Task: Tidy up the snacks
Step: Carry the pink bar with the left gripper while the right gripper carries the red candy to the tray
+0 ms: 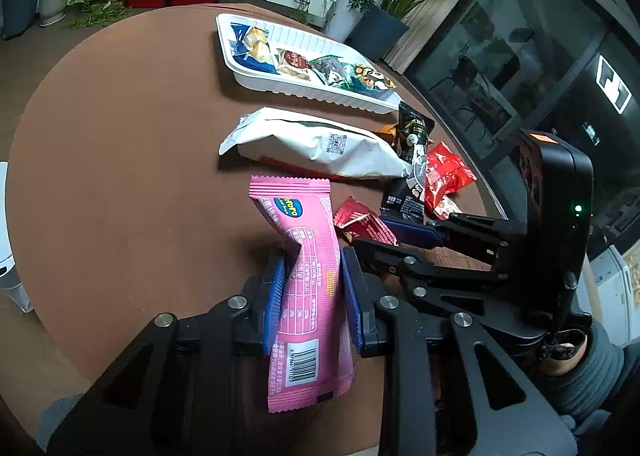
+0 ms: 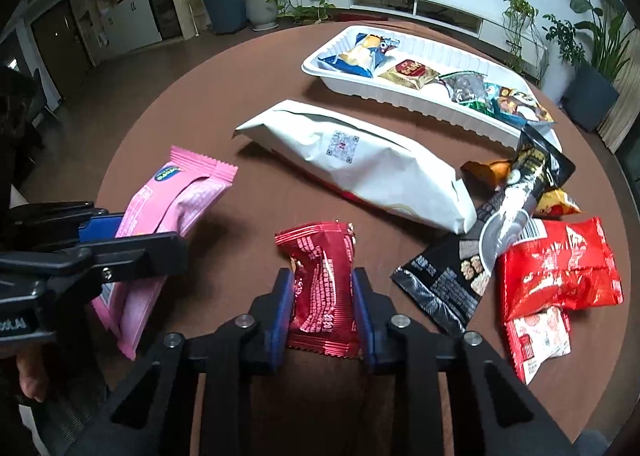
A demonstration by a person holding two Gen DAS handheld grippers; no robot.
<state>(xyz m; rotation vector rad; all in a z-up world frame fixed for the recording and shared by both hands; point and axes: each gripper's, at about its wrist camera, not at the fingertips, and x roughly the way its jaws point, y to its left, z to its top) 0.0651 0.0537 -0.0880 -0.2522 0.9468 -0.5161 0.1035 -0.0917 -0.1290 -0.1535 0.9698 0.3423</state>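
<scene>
Both grippers at the pick-up step of sorting snacks into the white tray; the left gripper is clenched on the pink packet, its blue pads pressing the wrapper's middle so that the packet stands out over the brown round table; the right gripper grasps the dark red packet, whose wrapper is pinched and creased between the pads; whether that packet is clear of the table cannot be told; the tray lies at the far side of the table and already holds several small packets in a row; a large white bag, a black packet and a bright red packet lie loose between grippers and tray; the next move probably calls for carrying both packets over the white bag and setting them into bare tray space, without crowding those already there.
</scene>
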